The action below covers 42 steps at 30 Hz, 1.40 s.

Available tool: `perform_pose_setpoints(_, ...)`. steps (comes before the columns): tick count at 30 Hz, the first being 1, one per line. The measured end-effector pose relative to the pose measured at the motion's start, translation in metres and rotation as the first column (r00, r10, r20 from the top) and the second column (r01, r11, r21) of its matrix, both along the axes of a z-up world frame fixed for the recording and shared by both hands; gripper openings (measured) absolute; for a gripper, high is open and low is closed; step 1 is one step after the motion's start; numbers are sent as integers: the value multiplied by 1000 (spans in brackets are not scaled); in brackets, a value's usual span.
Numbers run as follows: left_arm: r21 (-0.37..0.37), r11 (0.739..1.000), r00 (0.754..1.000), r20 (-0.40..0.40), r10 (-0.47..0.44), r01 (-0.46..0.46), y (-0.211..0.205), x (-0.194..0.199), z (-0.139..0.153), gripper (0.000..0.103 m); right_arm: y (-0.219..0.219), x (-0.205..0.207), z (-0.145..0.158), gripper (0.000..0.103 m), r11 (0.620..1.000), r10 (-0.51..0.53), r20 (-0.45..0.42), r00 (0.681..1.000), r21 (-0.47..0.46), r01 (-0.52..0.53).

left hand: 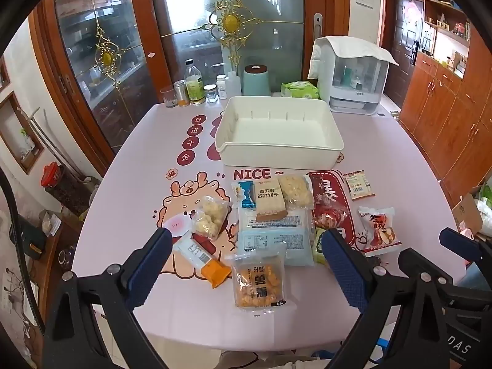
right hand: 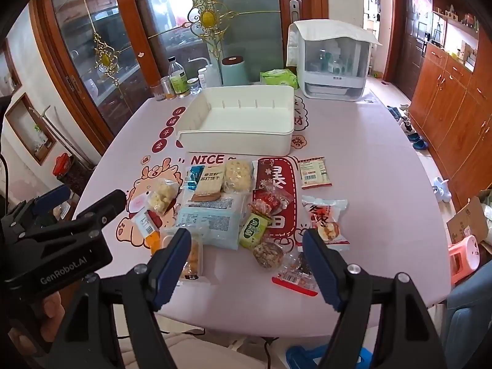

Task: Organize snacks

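Observation:
An empty white plastic bin (left hand: 278, 153) (right hand: 236, 144) stands mid-table. Several snack packets lie in front of it: a soda cracker pack (left hand: 269, 198) (right hand: 209, 182), a large pale blue bag (left hand: 273, 236) (right hand: 209, 221), an orange biscuit pack (left hand: 257, 279), a popcorn bag (left hand: 210, 216) (right hand: 161, 198), a red-and-white bun pack (left hand: 379, 226) (right hand: 326, 221), a small green packet (right hand: 253, 230). My left gripper (left hand: 246, 264) is open and empty above the near packets; it also shows in the right wrist view (right hand: 92, 196). My right gripper (right hand: 246, 261) is open and empty above the near edge; it also shows in the left wrist view (left hand: 430, 249).
Bottles and jars (left hand: 195, 87), a teal canister (left hand: 256, 78), a green tissue pack (left hand: 299, 89) and a white covered appliance (left hand: 353, 73) line the table's far edge. Wooden cabinets (left hand: 446, 107) stand right, glass doors behind. A pink stool (right hand: 464, 255) sits on the floor at right.

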<state>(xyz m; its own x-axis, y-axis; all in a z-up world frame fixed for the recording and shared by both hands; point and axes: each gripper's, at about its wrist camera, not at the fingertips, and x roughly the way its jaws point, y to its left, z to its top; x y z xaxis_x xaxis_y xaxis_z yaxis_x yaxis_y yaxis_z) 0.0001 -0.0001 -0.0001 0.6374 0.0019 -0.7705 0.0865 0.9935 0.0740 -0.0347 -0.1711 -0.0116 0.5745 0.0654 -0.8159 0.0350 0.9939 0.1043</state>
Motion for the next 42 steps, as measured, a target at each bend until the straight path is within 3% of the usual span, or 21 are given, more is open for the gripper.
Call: perform_pose_setpoints(42,-9,1000,1000,9,0,0,3,-6,-2,97,7,1,-5,76,1000,27,-8,1000,0,-27)
